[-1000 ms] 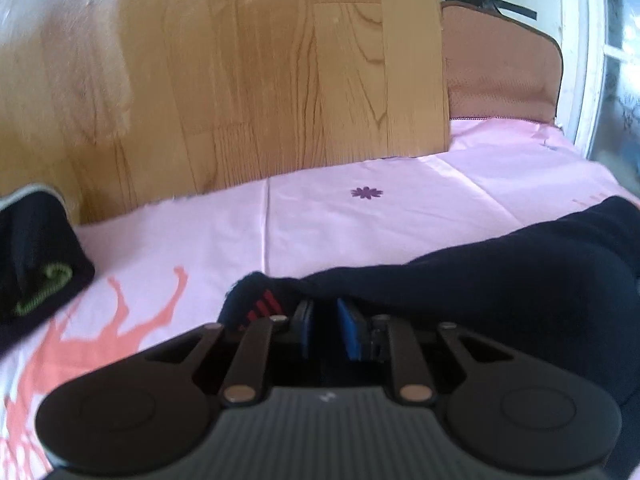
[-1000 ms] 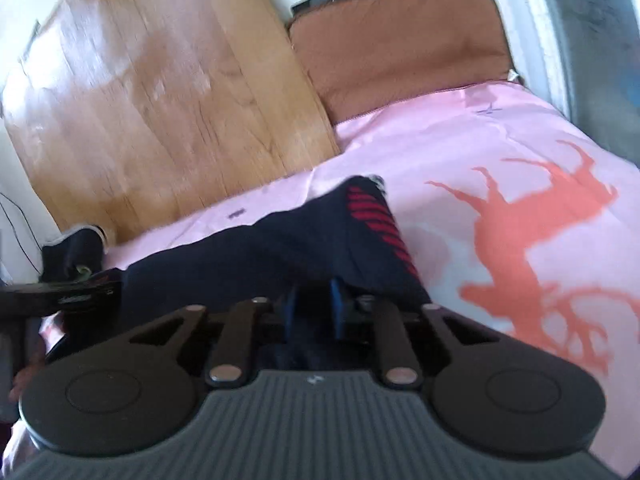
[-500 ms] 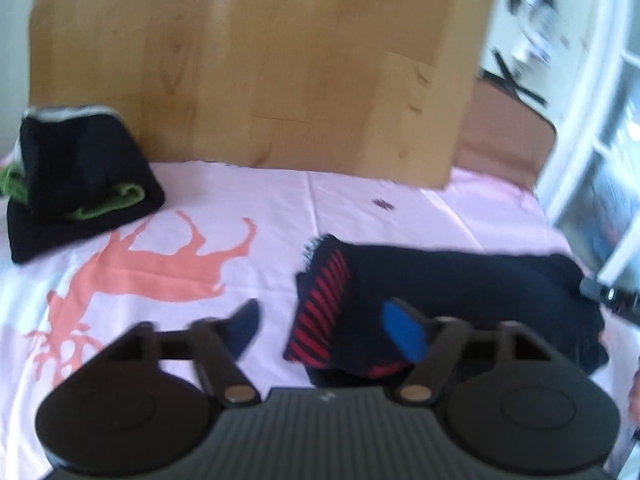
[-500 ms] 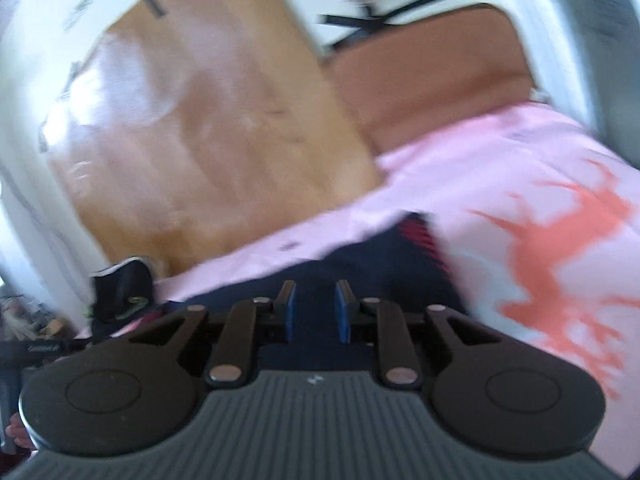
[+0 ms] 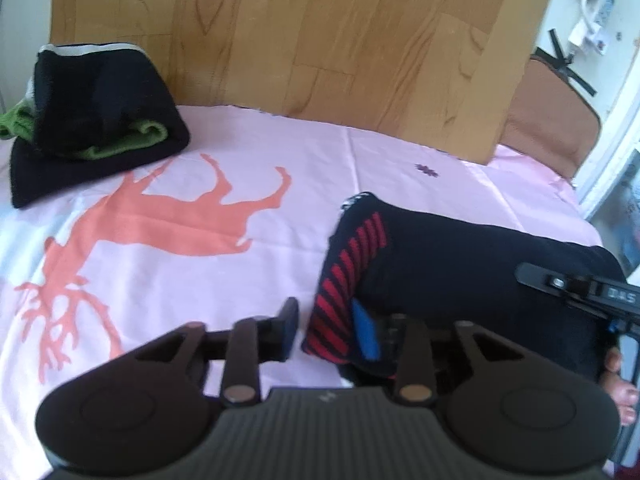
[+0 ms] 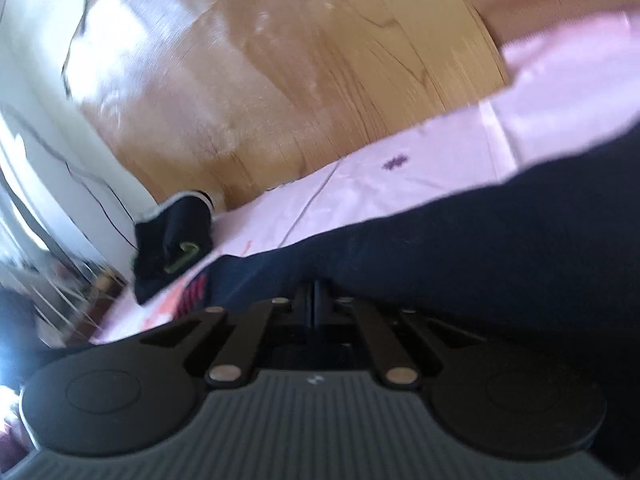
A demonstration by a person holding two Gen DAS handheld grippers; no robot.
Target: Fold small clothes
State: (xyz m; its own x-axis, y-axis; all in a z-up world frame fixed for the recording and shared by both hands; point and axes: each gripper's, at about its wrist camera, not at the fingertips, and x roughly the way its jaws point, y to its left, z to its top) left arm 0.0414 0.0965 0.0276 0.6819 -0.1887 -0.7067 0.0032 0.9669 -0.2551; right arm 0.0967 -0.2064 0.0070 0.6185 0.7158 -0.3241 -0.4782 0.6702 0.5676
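Observation:
A dark navy garment with a red-striped cuff (image 5: 460,264) lies folded on the pink sheet (image 5: 240,280). My left gripper (image 5: 326,326) is open just in front of the striped cuff, its right blue pad (image 5: 366,330) touching the cuff edge and the left one over bare sheet. My right gripper (image 6: 314,300) is shut on the far end of the same garment (image 6: 460,240); its fingertips are buried in the cloth. The right gripper's tool also shows at the right edge of the left wrist view (image 5: 580,286).
A stack of folded dark and green clothes (image 5: 92,116) sits at the sheet's back left; it also shows in the right wrist view (image 6: 172,244). A wooden board (image 5: 300,48) stands behind the sheet, with a brown cushion (image 5: 548,128) to its right.
My left gripper has let go of the garment, opened and pulled back and up. The garment now lies folded on the sheet. My right gripper stays shut on it and has swung low and left.

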